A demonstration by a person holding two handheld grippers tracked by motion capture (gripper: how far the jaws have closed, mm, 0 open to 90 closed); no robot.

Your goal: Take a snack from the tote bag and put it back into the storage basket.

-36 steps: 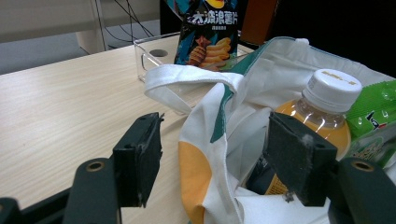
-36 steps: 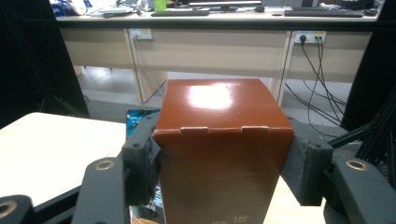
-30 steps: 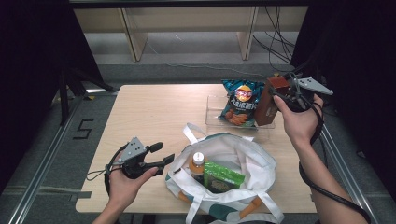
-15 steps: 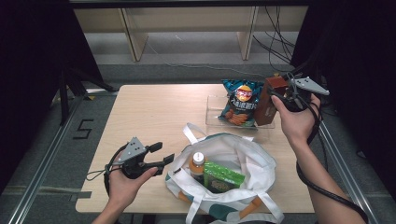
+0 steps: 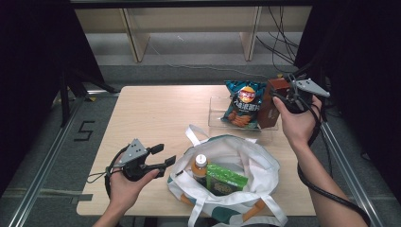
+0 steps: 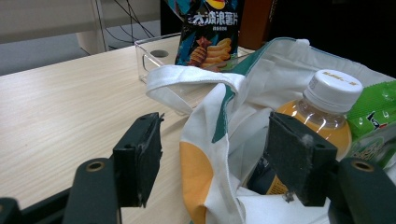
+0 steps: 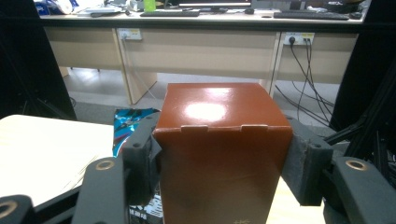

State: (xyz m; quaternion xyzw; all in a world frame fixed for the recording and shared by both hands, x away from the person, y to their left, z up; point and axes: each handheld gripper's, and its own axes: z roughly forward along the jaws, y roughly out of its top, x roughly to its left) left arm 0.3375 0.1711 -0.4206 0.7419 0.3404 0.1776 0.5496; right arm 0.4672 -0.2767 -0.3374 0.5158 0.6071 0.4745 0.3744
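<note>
Right gripper [image 5: 279,100] clamped on brown box [image 7: 219,154], upright at right end of clear tray [image 5: 215,113] beside chip bag [image 5: 242,104]; box base cut off in right gripper view. Left gripper [image 6: 219,161] wide, empty, at tote bag [image 5: 246,156] edge; bottle [image 6: 322,116] partly hidden.

I work in what looks like an office room fitted out as a recording lab. Past my jaws runs a long beige desk [image 7: 201,44] with keyboards [image 7: 170,13] on top and wall sockets [image 7: 127,33] beneath it, black cables [image 7: 303,93] hanging from them to a grey floor. My own light wooden table [image 5: 156,113] stands inside a frame of metal rails [image 5: 42,165], with dark curtains [image 5: 33,71] at both sides. A "5" [image 5: 84,131] is taped on the floor beside it.
</note>
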